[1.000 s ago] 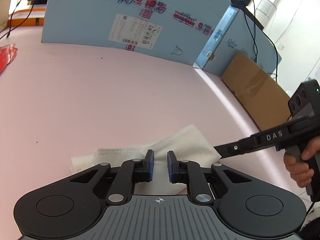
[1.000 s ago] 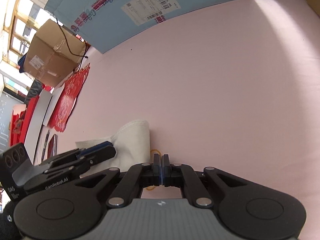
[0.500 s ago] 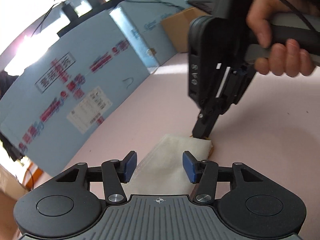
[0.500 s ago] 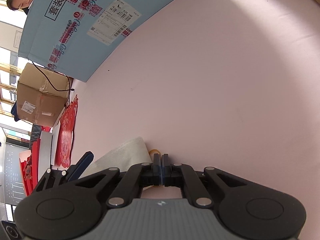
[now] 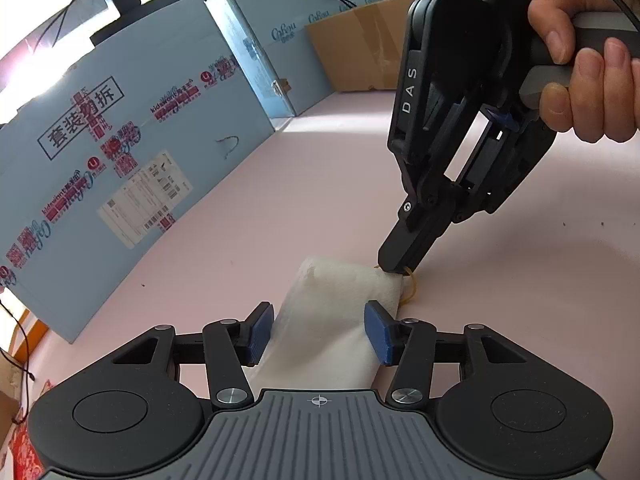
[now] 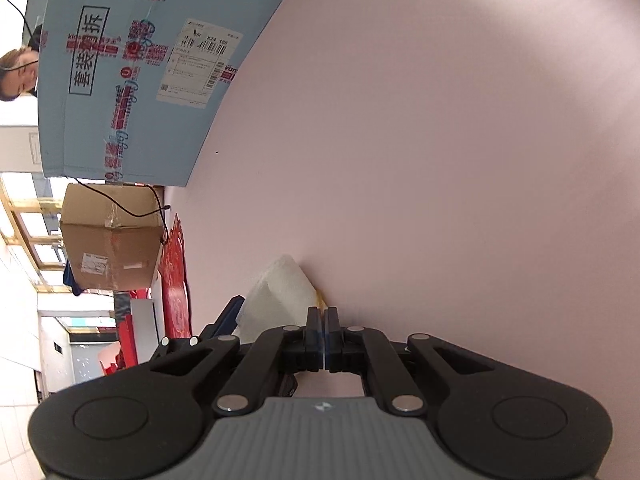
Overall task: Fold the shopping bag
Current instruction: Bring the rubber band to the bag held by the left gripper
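One white shopping bag [image 5: 332, 320], already folded into a narrow bundle, lies on the pink table [image 5: 280, 208], in front of the blue cardboard box [image 5: 120, 140]; a thin yellow band [image 5: 412, 286] shows at the far right corner of the bag. The left gripper [image 5: 322, 332] stands over the near end of the bag; its jaws have just been opening and now stand half wide, one blue pad [image 5: 258, 334] at each side of the bag, not pressing it. The right gripper [image 5: 396, 266], held by a hand [image 5: 584, 80], points down at the far right corner of the bag; its jaws are closed together, tips at the band; whether they pinch it I cannot tell. A brown box [image 6: 112, 240] stands left of the bag.
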Demonstrator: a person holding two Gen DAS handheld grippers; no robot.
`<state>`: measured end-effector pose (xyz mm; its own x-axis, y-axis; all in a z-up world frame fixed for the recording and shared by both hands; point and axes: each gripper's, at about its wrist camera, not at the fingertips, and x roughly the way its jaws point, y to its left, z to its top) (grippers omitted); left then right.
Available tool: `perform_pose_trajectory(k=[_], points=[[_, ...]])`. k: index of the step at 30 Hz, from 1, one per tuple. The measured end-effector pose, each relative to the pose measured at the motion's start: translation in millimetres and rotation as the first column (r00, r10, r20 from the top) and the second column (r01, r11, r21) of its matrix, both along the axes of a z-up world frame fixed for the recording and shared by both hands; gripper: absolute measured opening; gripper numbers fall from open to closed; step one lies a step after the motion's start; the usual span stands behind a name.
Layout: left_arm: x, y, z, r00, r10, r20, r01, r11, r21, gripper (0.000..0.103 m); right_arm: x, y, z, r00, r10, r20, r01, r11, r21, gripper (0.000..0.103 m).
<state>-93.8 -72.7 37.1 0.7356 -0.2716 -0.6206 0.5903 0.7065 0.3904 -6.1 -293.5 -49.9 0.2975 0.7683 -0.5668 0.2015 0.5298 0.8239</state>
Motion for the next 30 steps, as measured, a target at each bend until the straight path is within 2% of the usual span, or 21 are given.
perform_pose_trajectory(k=[4,8,14,17,21,24,25,26,27,28,30], points=[[-1.1,-0.7,-0.7,1.0,-0.001,-0.011,0.001,1.0,-0.017,0.049,2.6,1.0,-3.4,0.999,-0.024,-0.031,0.027,0.995,0.096,0.001],[-3.6,-2.9,-3.4,0.999,-0.027,-0.043,0.025,0.999,-0.032,0.049,13.2,19.1,3.0,0.999,0.044,-0.004,-0.044,0.998,0.05,0.001],[7.4,6.3,-3.9,0.991,-0.003,-0.131,-0.012,0.994,-0.112,0.049,51.1,42.8,21.8,0.98,0.169,0.11,-0.162,0.984,-0.071,0.001],[14.0,12.5,-3.9,0.985,-0.005,-0.173,-0.021,0.988,-0.15,0.05,70.7,52.0,31.8,0.966,0.219,0.14,-0.202,0.972,-0.122,0.003],[18.0,17.6,-4.8,0.98,-0.011,-0.199,-0.026,0.983,-0.18,0.05,93.2,76.7,37.1,0.933,0.332,0.137,-0.299,0.93,-0.214,0.003],[18.5,18.3,-4.9,0.979,-0.013,-0.201,-0.025,0.983,-0.184,0.05,92.0,82.2,47.1,0.913,0.378,0.155,-0.318,0.895,-0.313,0.007],[18.6,18.3,-4.9,0.979,-0.014,-0.201,-0.024,0.983,-0.184,0.05,86.8,77.3,51.5,0.912,0.375,0.166,-0.308,0.893,-0.327,0.011],[18.7,18.3,-4.9,0.979,-0.015,-0.202,-0.023,0.983,-0.184,0.05,79.4,69.2,55.4,0.912,0.369,0.179,-0.297,0.896,-0.331,0.022],[18.7,18.3,-4.8,0.979,-0.016,-0.202,-0.022,0.983,-0.183,0.051,69.2,57.2,58.8,0.913,0.357,0.194,-0.285,0.903,-0.322,0.028],[18.8,18.3,-4.8,0.979,-0.017,-0.202,-0.021,0.983,-0.183,0.051,60.6,48.0,61.3,0.911,0.356,0.209,-0.278,0.903,-0.326,0.041],[18.9,18.4,-4.7,0.979,-0.019,-0.202,-0.019,0.983,-0.183,0.051,42.7,36.9,61.9,0.877,0.416,0.242,-0.31,0.873,-0.377,0.044]])
